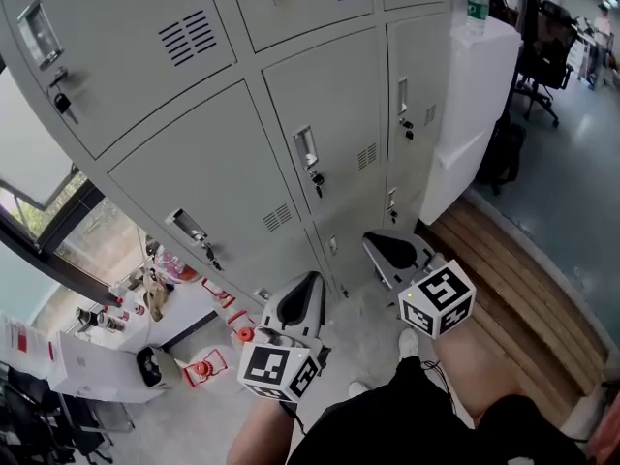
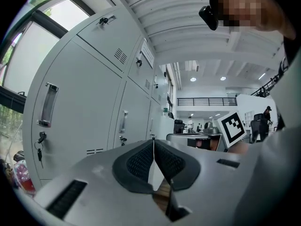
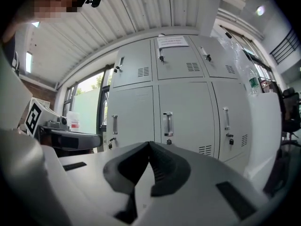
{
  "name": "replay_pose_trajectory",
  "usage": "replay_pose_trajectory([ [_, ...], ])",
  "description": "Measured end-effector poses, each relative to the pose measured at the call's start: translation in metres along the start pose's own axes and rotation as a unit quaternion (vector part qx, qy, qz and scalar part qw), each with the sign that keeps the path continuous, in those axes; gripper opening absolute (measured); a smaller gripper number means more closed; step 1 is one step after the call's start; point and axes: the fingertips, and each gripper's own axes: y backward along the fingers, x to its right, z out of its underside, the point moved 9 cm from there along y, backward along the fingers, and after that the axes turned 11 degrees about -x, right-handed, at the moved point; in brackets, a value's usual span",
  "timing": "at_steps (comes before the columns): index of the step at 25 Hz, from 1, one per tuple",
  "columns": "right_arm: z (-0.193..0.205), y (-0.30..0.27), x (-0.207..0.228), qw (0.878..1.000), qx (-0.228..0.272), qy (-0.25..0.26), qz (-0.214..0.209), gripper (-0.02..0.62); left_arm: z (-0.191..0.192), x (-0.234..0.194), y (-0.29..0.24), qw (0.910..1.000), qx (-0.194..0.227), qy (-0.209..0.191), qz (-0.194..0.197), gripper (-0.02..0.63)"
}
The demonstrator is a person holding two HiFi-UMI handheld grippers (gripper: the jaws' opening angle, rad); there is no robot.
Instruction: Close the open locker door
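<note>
A bank of grey lockers (image 1: 223, 187) fills the head view, each door with a handle and a key; every door I see lies flush with its neighbours. My left gripper (image 1: 308, 281) is low in front of the bottom row, shut with nothing in it. My right gripper (image 1: 376, 242) is just right of it, near the locker base, also shut and empty. In the left gripper view the pads meet at the left gripper's tips (image 2: 153, 142), with locker doors (image 2: 70, 112) at the left. The right gripper's shut tips (image 3: 149, 145) face a door handle (image 3: 168, 124) in the right gripper view.
A white cabinet (image 1: 475, 114) with a water bottle (image 1: 477, 3) on top stands right of the lockers. A wooden platform (image 1: 528, 264) runs along the floor at the right. A window (image 1: 39, 211) and a cluttered low table (image 1: 145, 303) are at the left. Office chairs (image 1: 542, 46) stand far right.
</note>
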Motion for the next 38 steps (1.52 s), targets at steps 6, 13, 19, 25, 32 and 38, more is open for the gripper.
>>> replay_pose_trajectory([
  [6, 0.01, 0.016, -0.014, 1.0, -0.005, -0.007, 0.003, 0.054, 0.005, 0.006, 0.006, 0.9999, 0.0, -0.008, 0.005, 0.02],
  [13, 0.013, 0.023, -0.013, 1.0, -0.008, -0.006, 0.004, 0.054, 0.006, 0.007, 0.001, 1.0, 0.001, -0.002, 0.006, 0.02],
  [19, 0.013, 0.024, -0.012, 1.0, -0.008, -0.005, -0.002, 0.054, 0.006, 0.01, -0.004, 1.0, -0.001, 0.0, 0.006, 0.02],
  [25, 0.014, 0.026, -0.013, 1.0, -0.008, -0.004, -0.008, 0.054, 0.006, 0.011, -0.003, 1.0, 0.001, -0.001, 0.004, 0.02],
  [32, 0.014, 0.029, -0.016, 1.0, -0.007, -0.003, -0.006, 0.054, 0.006, 0.012, -0.001, 1.0, 0.001, -0.001, 0.006, 0.02],
  [38, 0.013, 0.032, -0.02, 1.0, -0.005, -0.001, -0.004, 0.054, 0.006, 0.013, 0.002, 1.0, 0.001, -0.004, 0.008, 0.02],
])
